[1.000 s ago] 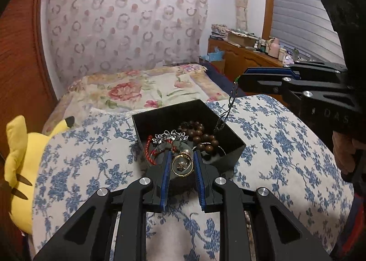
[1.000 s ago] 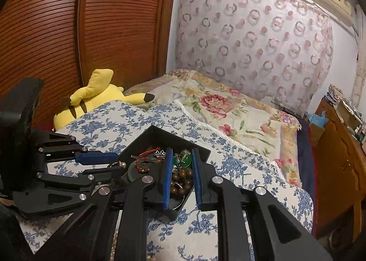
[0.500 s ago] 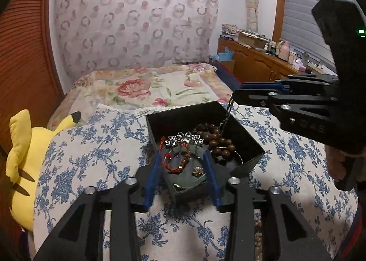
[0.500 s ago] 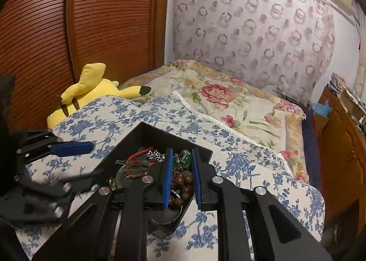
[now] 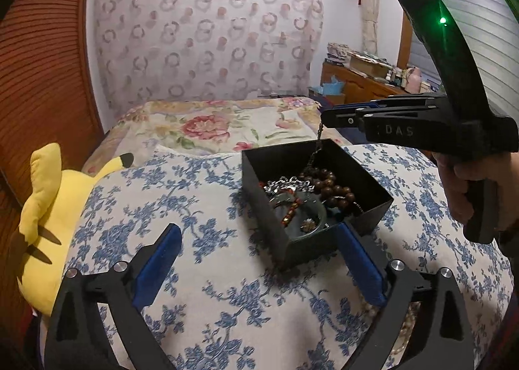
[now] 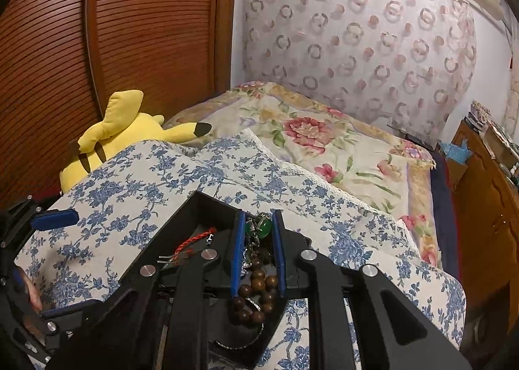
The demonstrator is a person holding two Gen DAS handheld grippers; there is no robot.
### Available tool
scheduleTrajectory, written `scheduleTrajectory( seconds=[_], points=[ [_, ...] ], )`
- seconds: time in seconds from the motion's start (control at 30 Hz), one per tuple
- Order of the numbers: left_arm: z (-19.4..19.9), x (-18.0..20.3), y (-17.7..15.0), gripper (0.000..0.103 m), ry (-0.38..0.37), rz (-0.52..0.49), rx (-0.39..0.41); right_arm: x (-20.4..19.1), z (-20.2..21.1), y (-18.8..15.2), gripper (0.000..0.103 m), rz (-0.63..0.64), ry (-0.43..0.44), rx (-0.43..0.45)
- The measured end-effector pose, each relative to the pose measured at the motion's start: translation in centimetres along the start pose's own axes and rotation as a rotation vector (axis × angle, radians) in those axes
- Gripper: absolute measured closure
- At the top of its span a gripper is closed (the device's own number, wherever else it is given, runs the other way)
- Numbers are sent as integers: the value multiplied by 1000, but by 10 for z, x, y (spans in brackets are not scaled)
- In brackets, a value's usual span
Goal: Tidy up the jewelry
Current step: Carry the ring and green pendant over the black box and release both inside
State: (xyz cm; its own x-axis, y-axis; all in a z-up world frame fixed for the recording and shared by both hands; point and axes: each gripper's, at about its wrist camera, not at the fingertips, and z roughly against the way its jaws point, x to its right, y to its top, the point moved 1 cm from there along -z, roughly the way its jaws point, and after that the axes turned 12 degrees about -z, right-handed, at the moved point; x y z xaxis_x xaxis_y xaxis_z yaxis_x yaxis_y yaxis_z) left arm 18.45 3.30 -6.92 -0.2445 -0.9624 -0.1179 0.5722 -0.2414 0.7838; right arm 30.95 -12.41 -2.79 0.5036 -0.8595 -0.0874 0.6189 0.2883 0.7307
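Observation:
A black open box point(image 5: 365, 172) sits on the blue-flowered cloth and holds brown wooden beads point(image 5: 334, 185), a silver piece point(image 5: 287, 183), a red-beaded cord point(image 5: 288, 212) and a small flower ring point(image 5: 308, 224). My left gripper point(image 5: 256, 242) is wide open and empty in front of the box. My right gripper point(image 5: 322, 123) is shut on a thin metal chain point(image 5: 316, 151) that hangs down into the box. In the right wrist view the right gripper point(image 6: 258, 219) hovers over the box point(image 6: 207, 208), the beads point(image 6: 259, 285) and a green stone point(image 6: 264, 227).
A yellow plush toy point(image 5: 42, 208) lies at the left edge of the cloth, by the wooden wardrobe point(image 6: 97, 45). A floral bedspread point(image 5: 211, 126) lies behind the box. A cluttered wooden dresser point(image 5: 363, 84) stands at the right.
My left gripper let go of a gold ring into the box, opened wide and drew back to the left. My right gripper has risen a little with the chain.

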Motion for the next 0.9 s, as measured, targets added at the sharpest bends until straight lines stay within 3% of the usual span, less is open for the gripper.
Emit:
scheduleTrajectory(
  seconds=[0.43,0.5,0.7,0.9],
  points=[
    [14,-14,-9,10,8,30,11,-10,-6,1,82,-8,25,-11],
    [15,-15,-11,9,8,29,9,-9,-1,-2,77,-14,25,-6],
    [19,-10,-18,9,-11,31,7,-3,40,-38,77,-1,50,15],
    [23,8,-29,9,-38,8,-7,10,72,-94,77,3,73,-37]
  ],
)
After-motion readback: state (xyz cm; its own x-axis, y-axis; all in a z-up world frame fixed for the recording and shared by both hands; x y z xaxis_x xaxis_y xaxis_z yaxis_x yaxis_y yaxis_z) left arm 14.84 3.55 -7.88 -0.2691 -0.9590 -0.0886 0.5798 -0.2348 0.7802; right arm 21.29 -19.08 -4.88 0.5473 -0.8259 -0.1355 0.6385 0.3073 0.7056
